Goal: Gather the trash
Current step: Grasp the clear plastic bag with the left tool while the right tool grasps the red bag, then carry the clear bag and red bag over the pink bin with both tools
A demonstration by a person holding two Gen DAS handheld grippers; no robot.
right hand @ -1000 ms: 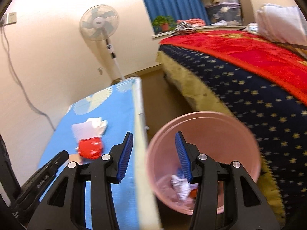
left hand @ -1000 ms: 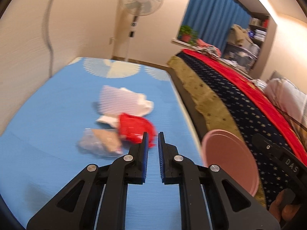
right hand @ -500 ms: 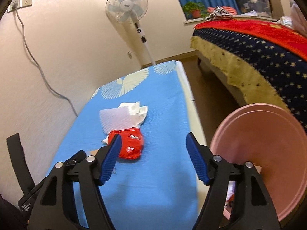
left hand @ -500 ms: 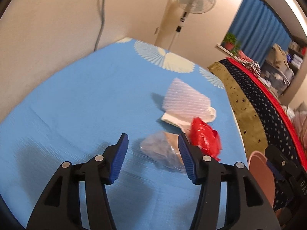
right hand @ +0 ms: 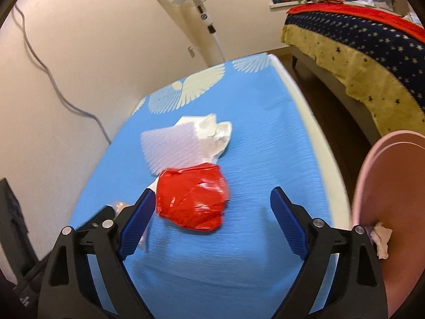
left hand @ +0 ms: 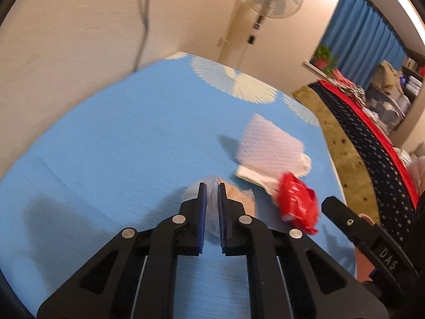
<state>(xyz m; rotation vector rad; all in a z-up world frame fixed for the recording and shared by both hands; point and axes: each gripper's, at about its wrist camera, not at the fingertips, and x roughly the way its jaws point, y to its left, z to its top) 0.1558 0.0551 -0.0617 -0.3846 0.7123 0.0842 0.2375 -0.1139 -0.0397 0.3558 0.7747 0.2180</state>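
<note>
Clear wrapper (left hand: 212, 207) pinched, left jaws closing

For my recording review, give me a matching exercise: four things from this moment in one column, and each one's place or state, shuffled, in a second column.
Things:
1. clear plastic bag
2. red foil wrapper
3. white ribbed paper
4. pink bin

Places or states:
A. stands past the blue table's edge, with crumpled paper inside
B. between the closing jaws of the left gripper
C. lies farthest back on the blue table, over a crumpled tissue
D. ahead of the opening jaws of the right gripper, untouched

Pairs: 1-B, 2-D, 3-C, 4-A
</note>
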